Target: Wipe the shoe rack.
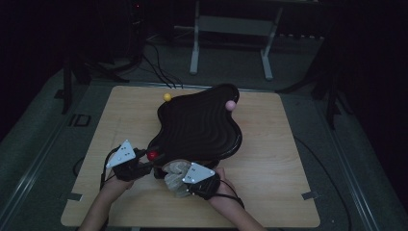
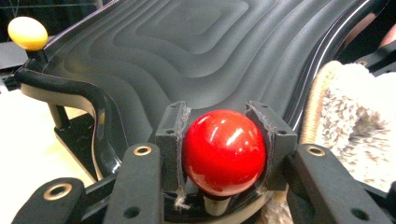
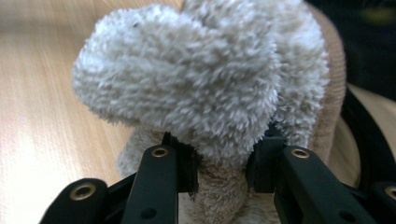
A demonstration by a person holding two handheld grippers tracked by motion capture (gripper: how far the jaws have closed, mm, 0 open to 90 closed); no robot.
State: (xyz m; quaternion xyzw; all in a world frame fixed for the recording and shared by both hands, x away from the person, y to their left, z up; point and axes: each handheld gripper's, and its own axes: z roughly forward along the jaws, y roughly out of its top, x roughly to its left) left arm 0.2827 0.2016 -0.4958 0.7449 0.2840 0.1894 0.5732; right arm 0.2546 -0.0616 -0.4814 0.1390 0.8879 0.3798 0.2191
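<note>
We note the left hand-held gripper [image 2: 224,161] clamped on the red ball [image 2: 224,151] at the black wavy tray's [image 1: 202,125] near edge on the desk [image 1: 279,192], the right hand-held gripper [image 3: 219,170] pinching a fluffy cloth [image 3: 205,84] beside it, yellow ball [image 1: 167,96] and pink ball [image 1: 231,105] on the far rim.

A wooden table [image 1: 269,159] stands in a dim room, and on it sits a black wavy tray [image 1: 199,126] with ridged contours, raised on a stand. A yellow knob [image 1: 167,96] shows at its far left edge, a pink knob [image 1: 231,105] at its far right edge, and a red knob [image 1: 152,155] at its near left corner. The left gripper [image 1: 144,162] meets the red knob there. The right gripper [image 1: 185,179] holds a fluffy beige cloth [image 1: 174,179] just beside the tray's near edge. Two forearms enter from the bottom.
</note>
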